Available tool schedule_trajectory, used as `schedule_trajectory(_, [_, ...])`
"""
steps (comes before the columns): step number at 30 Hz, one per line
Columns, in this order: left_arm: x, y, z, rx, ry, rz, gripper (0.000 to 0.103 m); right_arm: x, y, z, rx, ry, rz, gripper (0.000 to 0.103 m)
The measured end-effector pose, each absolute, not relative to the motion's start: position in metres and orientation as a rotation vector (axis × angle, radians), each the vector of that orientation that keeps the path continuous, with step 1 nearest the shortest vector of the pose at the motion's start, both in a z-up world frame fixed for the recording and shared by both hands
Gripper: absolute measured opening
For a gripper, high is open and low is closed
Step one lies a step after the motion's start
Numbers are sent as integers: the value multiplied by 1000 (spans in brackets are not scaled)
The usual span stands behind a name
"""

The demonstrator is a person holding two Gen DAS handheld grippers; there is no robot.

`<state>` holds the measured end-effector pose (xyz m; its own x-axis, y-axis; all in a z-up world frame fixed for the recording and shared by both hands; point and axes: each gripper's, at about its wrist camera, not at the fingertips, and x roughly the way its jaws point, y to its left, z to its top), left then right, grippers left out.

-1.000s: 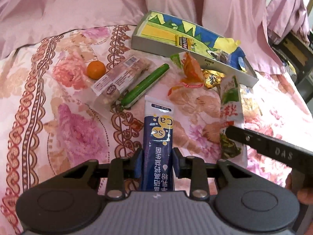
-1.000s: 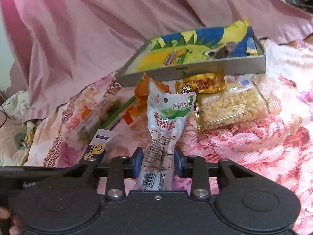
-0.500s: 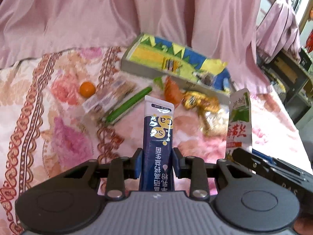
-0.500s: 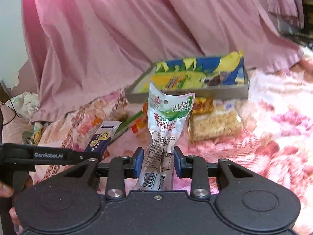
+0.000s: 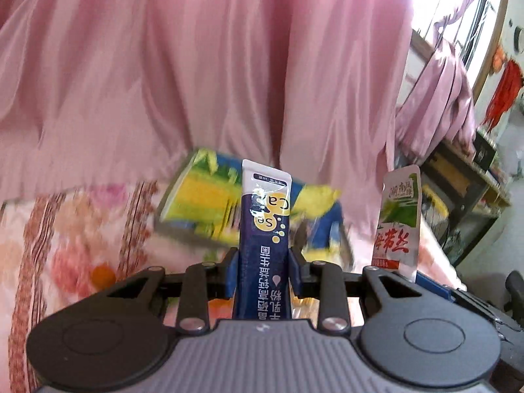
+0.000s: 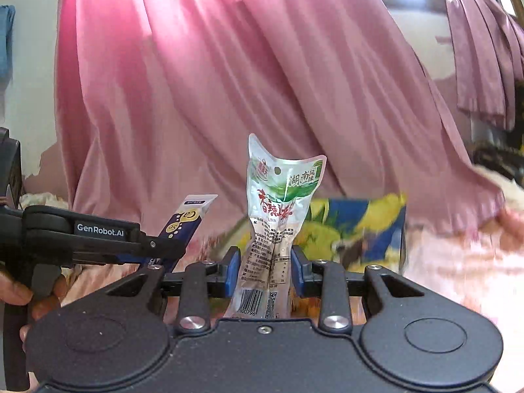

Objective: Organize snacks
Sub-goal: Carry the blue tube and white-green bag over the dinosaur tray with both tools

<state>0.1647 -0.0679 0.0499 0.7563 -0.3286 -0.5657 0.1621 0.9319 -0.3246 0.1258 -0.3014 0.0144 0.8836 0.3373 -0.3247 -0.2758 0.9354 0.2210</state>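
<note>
Left tongs (image 5: 263,273): clamping the navy sachet (image 5: 264,242) upright.
Right tongs (image 6: 264,273): pinching the green pouch (image 6: 278,216).
Tip: I'd be lowering both slowly over the tray (image 6: 360,226) before letting go.

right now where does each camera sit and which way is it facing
Left wrist: on the left tool, facing the pink curtain and tray; its fingers pinch a blue sachet.
Right wrist: on the right tool, facing the same curtain; it grips a green-white packet; a hand shows at left.
Shared: each view shows the other tool's snack, the tray and the curtain.
</note>
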Motion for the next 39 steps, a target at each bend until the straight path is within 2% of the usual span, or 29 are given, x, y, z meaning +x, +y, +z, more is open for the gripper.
schedule_trajectory(7, [222, -67, 59, -279, 557, -331, 34, 174, -313, 25, 220, 332, 300, 35])
schedule_trajectory(15, [303, -70, 31, -279, 526, -339, 34, 257, -301, -3, 143, 346, 317, 35])
schedule_trajectory(25, [381, -78, -37, -294, 612, -324, 34, 342, -289, -57, 167, 457, 305, 35])
schedule_trajectory(31, [400, -78, -74, -305, 685, -303, 34, 373, -280, -86, 171, 554, 297, 35])
schedule_trajectory(39, [416, -70, -98, -321, 737, -263, 35, 389, -277, -112, 143, 617, 269, 36])
